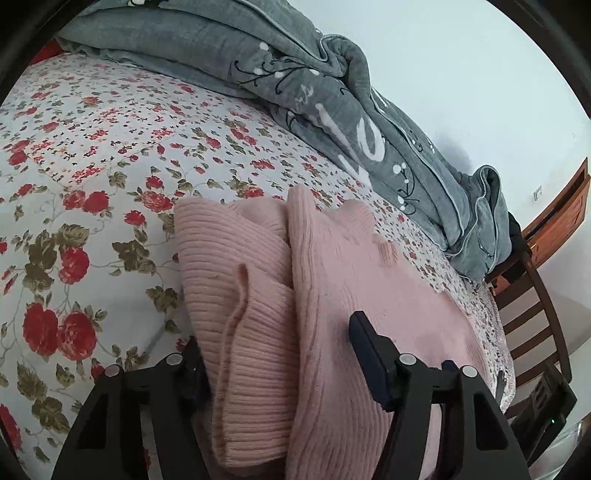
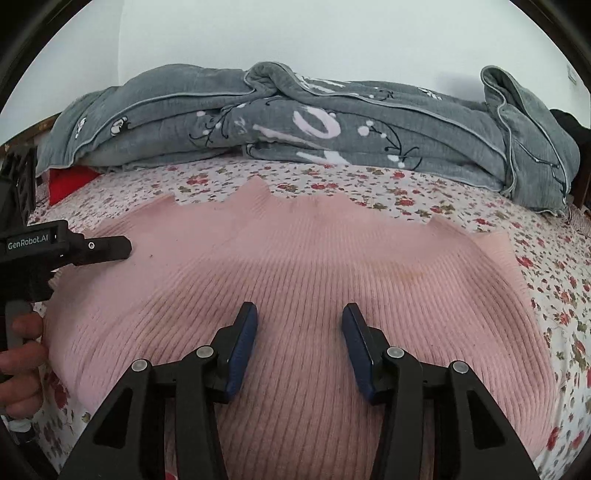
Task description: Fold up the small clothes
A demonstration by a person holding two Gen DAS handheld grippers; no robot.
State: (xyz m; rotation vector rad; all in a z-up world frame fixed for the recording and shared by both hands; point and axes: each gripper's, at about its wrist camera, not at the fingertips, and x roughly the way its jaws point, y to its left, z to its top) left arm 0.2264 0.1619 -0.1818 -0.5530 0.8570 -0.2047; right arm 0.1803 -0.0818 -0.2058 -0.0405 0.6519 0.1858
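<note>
Right gripper (image 2: 299, 325) hovers wide open over the ribbed pink knit sweater (image 2: 295, 266); the left gripper (image 1: 277, 354) straddles its bunched fold, jaws spread. Sweater lies along the near edge of the rose-print bedsheet (image 1: 92, 147), crumpled grey quilt (image 2: 295, 125) against the white wall (image 2: 332, 33), brown wooden chair (image 1: 532, 314) beside the bed's corner.

Right gripper (image 2: 299, 328): jaws wide apart, both blue pads (image 2: 242, 345) showing, nothing between them, pointing forward and low. Left gripper (image 1: 280, 354): jaws spread too, right finger (image 1: 369, 354) in full sight, left finger mostly hidden. In the right wrist view the left gripper comes in from the left, bare hand (image 2: 20, 347) on its handle.
</note>
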